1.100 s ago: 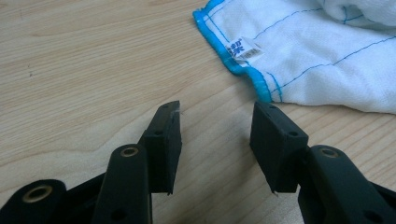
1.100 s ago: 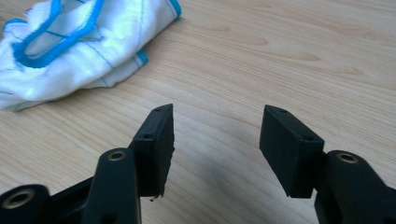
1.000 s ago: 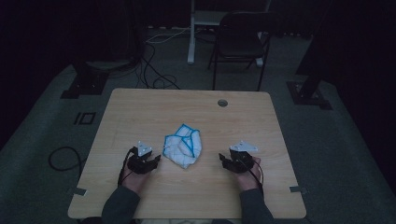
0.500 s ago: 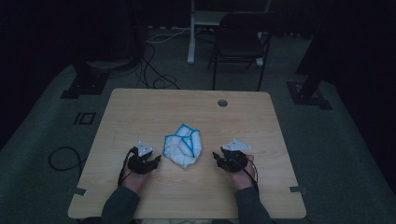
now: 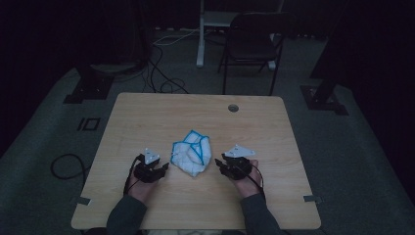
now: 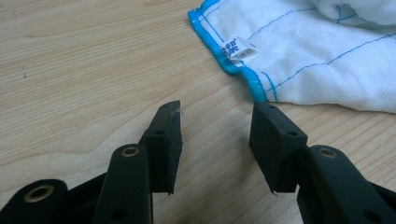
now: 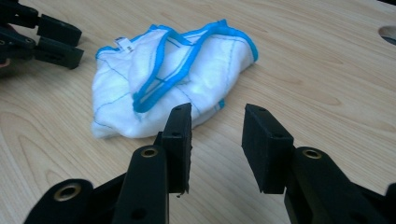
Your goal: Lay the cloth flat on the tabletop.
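A crumpled white cloth with blue edging (image 5: pixel 192 153) lies on the wooden table (image 5: pixel 195 112), between my two grippers. My left gripper (image 5: pixel 165 166) rests just left of it, open; in the left gripper view the cloth's (image 6: pixel 299 51) blue hem with a small label lies just beyond the right jaw's tip (image 6: pixel 215 114). My right gripper (image 5: pixel 219 164) hovers a little right of the cloth, open with nothing between its jaws, which have just been closing. In the right gripper view (image 7: pixel 215 114) the cloth (image 7: pixel 173 74) is ahead to the left, with the left gripper (image 7: pixel 70 42) at its far side.
A round cable hole (image 5: pixel 233 107) sits near the table's far edge. Beyond the table stand a dark chair (image 5: pixel 254 44), a white post (image 5: pixel 200 34) and floor cables (image 5: pixel 161 68). Bare wood surrounds the cloth on all sides.
My right gripper has moved left toward the cloth, rising slightly, and its jaws have narrowed. The left gripper and the cloth have stayed in place.
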Action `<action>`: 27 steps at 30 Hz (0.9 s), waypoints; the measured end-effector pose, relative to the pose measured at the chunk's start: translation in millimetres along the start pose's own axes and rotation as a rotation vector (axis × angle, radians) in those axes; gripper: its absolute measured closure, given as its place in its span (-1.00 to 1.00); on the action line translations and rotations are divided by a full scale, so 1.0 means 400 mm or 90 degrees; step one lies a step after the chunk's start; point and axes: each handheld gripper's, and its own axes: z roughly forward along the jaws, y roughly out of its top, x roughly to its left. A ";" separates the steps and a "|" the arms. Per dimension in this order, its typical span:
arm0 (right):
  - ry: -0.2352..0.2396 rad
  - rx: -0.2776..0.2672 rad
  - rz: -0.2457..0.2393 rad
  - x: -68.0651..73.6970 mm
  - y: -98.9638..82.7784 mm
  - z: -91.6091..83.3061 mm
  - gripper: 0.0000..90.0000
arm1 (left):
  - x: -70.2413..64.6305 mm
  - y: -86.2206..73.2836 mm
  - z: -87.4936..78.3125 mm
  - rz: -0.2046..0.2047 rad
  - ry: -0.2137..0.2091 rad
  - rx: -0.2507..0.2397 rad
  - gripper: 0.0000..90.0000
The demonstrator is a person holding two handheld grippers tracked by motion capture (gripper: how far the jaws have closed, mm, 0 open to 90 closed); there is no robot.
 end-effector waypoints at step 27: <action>0.038 0.009 -0.050 0.055 0.039 0.041 0.44 | -0.015 0.029 0.020 0.004 -0.059 0.014 0.24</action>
